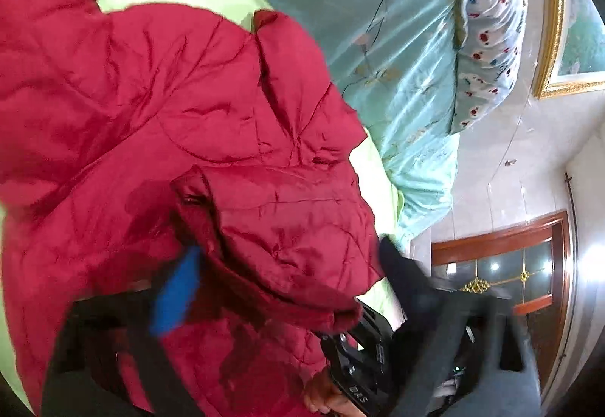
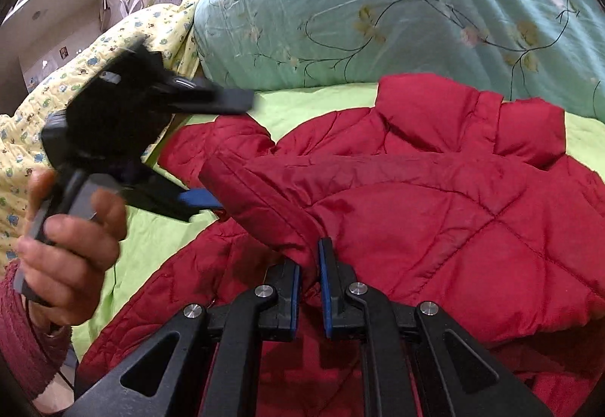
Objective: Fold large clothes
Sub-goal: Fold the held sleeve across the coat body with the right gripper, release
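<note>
The bed's green sheet (image 2: 310, 103) carries my red quilted jacket (image 2: 435, 220), spread across it with its collar toward the floral teal quilt (image 2: 378, 20). One sleeve (image 2: 287, 197) lies folded over the jacket's body. My right hand-held gripper (image 2: 311, 288) is clenched on that sleeve's cuff, fabric pinched between its blue pads. My left hand-held gripper (image 2: 223, 156), gripped in my left hand (image 2: 72, 258), hangs released beside the sleeve, fingers spread, grasping nothing.
</note>
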### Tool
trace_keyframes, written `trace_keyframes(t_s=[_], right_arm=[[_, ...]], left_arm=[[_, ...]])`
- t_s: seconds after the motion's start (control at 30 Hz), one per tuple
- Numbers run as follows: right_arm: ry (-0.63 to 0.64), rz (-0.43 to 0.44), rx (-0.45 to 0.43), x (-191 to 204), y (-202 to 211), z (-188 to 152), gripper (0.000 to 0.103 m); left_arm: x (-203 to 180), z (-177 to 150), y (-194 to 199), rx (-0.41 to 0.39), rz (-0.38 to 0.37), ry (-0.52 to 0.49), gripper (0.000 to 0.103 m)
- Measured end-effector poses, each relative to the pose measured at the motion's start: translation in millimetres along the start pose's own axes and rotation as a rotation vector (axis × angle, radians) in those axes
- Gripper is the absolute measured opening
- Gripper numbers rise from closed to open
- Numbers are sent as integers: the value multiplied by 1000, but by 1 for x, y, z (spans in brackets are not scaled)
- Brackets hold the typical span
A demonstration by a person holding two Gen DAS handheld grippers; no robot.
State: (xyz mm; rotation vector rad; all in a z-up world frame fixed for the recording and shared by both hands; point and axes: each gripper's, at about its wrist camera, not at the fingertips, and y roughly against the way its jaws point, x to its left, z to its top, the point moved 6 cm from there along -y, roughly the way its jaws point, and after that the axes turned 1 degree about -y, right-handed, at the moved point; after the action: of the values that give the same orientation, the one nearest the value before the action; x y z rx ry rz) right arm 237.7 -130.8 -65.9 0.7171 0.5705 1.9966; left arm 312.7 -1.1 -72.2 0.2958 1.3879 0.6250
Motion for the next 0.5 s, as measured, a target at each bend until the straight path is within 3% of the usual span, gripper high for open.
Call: trace_keyframes(t_s=[0.07, 0.17, 0.27, 0.4, 0.5], right_arm=[[-2, -13, -4, -2, -1, 0, 10], [-21, 5, -1, -6, -2, 0, 15], [-45, 39, 15, -10, 2, -4, 18], [-84, 25, 2, -25, 26, -11, 33], [-126, -43, -53, -54, 52, -11, 36]], left_arm=[[4, 2, -4, -1, 20, -8, 45], [8, 7, -5, -4, 9, -15, 19], [8, 11, -4, -15, 32, -51, 12], [6, 20, 4, -76, 222, -202, 10], [4, 26, 11, -121, 371, -334, 9]])
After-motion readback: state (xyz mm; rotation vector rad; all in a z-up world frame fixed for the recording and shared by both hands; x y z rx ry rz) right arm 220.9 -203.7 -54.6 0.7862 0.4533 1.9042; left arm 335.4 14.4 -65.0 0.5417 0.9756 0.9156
